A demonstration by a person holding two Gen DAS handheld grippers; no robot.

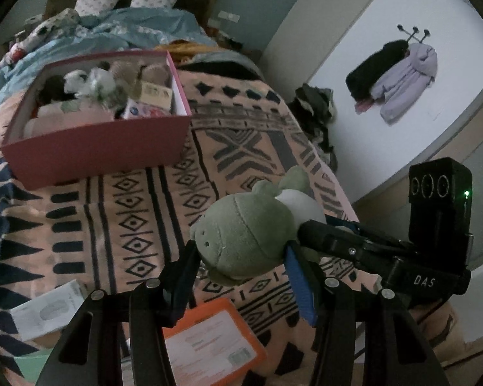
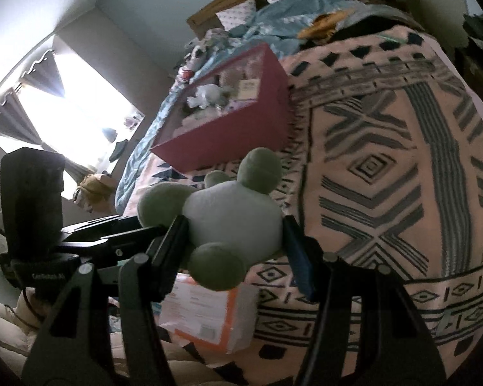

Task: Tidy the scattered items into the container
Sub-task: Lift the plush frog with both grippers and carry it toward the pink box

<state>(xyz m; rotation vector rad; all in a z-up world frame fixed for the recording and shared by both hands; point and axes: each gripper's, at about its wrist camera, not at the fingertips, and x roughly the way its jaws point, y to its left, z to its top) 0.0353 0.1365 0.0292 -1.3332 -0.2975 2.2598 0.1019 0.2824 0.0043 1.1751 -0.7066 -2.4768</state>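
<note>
Left gripper point(image 1: 241, 257): jaws pinch the head of the green plush frog point(image 1: 248, 234), held clear above the patterned blanket point(image 1: 138, 225).

Right gripper point(image 2: 235, 241): jaws clamp the frog's pale belly; judged a two-handed carry because the toy is soft and bulky.

Pink box point(image 1: 93, 148), further up the bed: open-topped, already crowded with plush toys and small cartons.

Orange-edged packet point(image 1: 209, 347): lies loose on the blanket below the frog.
</note>
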